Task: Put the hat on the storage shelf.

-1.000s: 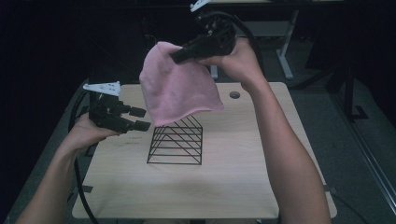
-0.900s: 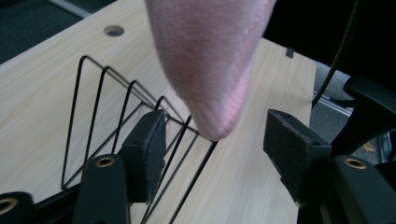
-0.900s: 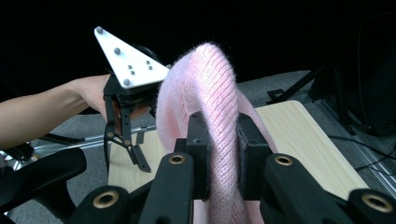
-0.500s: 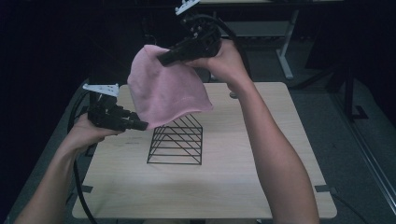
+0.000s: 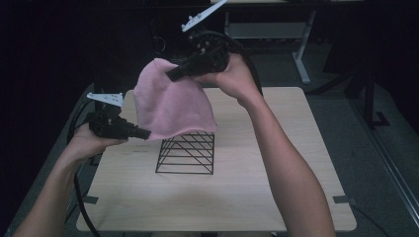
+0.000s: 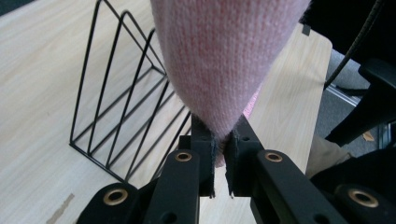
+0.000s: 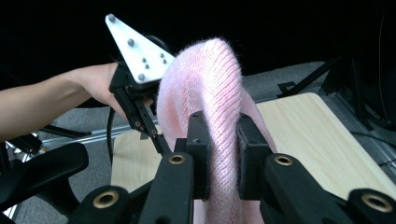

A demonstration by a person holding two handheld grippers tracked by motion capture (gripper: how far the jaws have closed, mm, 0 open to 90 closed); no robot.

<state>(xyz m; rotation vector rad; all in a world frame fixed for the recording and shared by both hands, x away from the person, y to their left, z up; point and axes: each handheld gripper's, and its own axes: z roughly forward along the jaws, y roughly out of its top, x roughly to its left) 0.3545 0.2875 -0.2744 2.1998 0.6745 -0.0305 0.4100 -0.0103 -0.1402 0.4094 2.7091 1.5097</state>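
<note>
I have the soft pink knitted cloth (image 5: 170, 101) held up in the air between both grippers, above the far-left part of the pale wooden tabletop (image 5: 257, 187). My right gripper (image 5: 170, 75) has its jaws clamped on a thick fold at the cloth's top. My left gripper (image 5: 146, 133) pinches the cloth's lower left corner, jaws nearly together on it. The cloth's bottom hem hangs over the black wire rack (image 5: 187, 153) standing near the tabletop's middle.

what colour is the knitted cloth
Pink, the cloth shows best in the left gripper view.
</note>
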